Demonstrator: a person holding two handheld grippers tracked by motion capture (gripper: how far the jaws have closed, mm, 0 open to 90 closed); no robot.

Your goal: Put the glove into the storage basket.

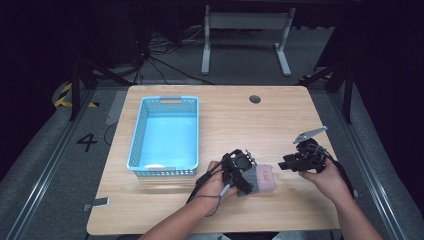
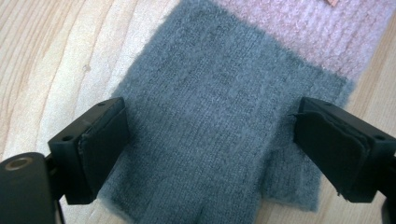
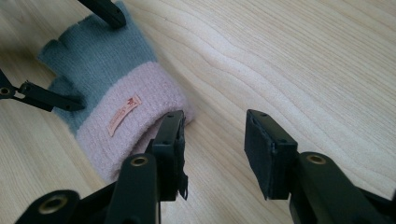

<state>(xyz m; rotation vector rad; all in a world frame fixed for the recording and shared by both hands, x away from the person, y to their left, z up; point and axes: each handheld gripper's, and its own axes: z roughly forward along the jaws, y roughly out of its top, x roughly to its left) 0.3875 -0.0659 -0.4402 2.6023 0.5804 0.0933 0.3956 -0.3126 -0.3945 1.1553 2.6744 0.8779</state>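
A knitted glove (image 1: 261, 178) with a grey hand and a pink cuff lies flat on the wooden table near its front edge. My left gripper (image 1: 239, 172) hangs low over the grey part (image 2: 210, 121), open, its jaws straddling the glove's width on both sides. My right gripper (image 1: 286, 164) is just right of the cuff (image 3: 126, 121), open, nothing between its jaws. In the right gripper view the left gripper's fingertips (image 3: 109, 11) show at the glove's far end. A small orange label (image 3: 123, 114) sits on the cuff.
A light blue plastic basket (image 1: 145, 132) stands on the table's left half, with nothing visible inside. A round cable hole (image 1: 255, 99) is near the back edge. Bare wood (image 1: 260, 125) lies behind and to the right of the glove.
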